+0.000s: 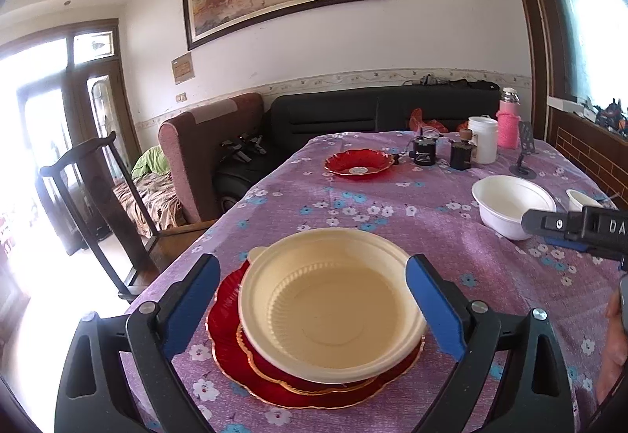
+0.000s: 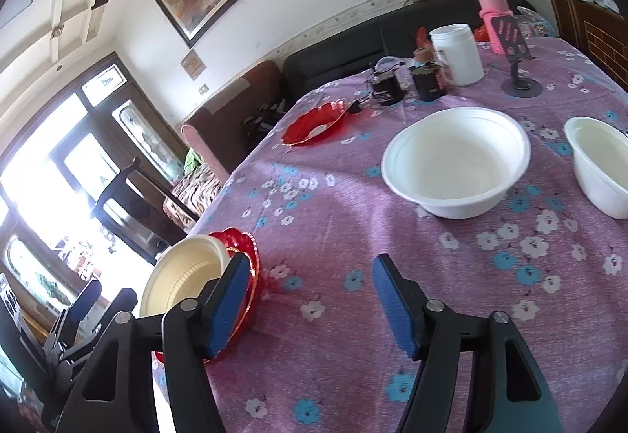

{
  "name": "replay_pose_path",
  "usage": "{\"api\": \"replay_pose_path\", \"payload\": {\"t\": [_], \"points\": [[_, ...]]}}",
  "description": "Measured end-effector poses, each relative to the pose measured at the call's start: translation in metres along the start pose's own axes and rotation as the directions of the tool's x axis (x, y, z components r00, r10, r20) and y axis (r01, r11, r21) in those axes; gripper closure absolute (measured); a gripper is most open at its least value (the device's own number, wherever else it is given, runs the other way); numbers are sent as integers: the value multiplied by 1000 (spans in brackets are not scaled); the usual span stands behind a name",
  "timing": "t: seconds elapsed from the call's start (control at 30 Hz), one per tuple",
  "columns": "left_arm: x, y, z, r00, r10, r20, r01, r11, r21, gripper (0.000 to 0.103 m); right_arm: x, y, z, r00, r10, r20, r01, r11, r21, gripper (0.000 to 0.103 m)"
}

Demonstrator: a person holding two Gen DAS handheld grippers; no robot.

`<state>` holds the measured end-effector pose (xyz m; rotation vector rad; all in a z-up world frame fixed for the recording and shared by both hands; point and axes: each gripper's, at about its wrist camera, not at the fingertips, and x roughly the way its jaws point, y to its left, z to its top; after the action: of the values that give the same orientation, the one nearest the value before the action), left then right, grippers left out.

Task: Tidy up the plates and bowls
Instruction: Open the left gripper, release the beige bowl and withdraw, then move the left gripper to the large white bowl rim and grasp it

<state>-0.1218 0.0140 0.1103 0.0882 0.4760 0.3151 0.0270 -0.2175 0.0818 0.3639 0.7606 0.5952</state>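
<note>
While the left claw (image 1: 312, 305) stands spread wide around a cream plastic bowl (image 1: 329, 309), its blue pads clear of the ribbed rim, the bowl sits on two stacked red scalloped plates (image 1: 231, 319) at the near edge of the surface (image 2: 333, 205). The right claw (image 2: 310, 299) is also spread and empty over the purple flowered cloth. Two smooth white bowls, a large one (image 2: 457, 162) and a smaller one (image 2: 600, 166), lie ahead and to its right, nearer this hand. A third red plate (image 2: 316, 123) lies farther off.
</note>
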Motion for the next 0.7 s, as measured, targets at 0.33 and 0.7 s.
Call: {"api": "replay_pose_path", "payload": {"t": [0.33,0.7], "points": [[-6,-38,1,997,-82,-7,82,993,85,7,-21,-29,10,998,-56,25,55,997,47,30],[6,-93,27,942,-309,-131,322,942,97,7,-55,-53,69,981,-180,72,177,983,43,30]]}}
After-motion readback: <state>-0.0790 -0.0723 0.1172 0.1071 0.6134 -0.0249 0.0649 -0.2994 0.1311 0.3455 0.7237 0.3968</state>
